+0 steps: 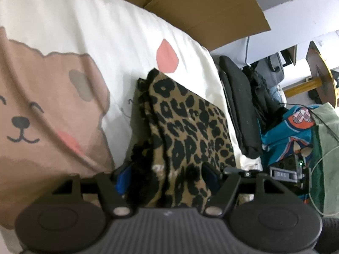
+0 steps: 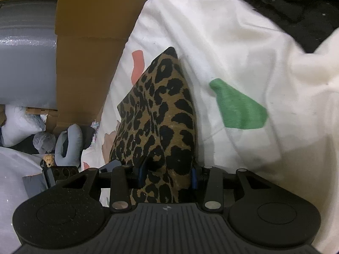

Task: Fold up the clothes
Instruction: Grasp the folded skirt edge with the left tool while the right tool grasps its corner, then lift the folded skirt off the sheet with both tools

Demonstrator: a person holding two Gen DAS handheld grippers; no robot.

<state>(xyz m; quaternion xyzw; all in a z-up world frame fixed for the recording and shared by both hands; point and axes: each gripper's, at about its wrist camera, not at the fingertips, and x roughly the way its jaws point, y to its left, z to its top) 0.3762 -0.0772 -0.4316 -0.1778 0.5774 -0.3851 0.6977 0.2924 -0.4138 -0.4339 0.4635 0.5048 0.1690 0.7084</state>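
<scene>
A leopard-print garment [image 1: 190, 127] lies folded on a white bed cover [image 1: 118, 31] printed with a brown bear. My left gripper [image 1: 167, 177] is shut on the garment's near edge; the cloth bunches between its blue pads. In the right wrist view the same leopard-print garment [image 2: 161, 114] runs away from the camera over the white cover [image 2: 243, 48]. My right gripper [image 2: 167, 175] is shut on its near end, with cloth pinched between the blue pads.
A stack of black clothes [image 1: 239, 110] and a teal garment [image 1: 288, 135] lie right of the bed. Cardboard [image 1: 201, 6] stands behind it. The right wrist view shows cardboard [image 2: 89, 48], a grey wrapped block [image 2: 25, 53] and bags [image 2: 19, 124] at left.
</scene>
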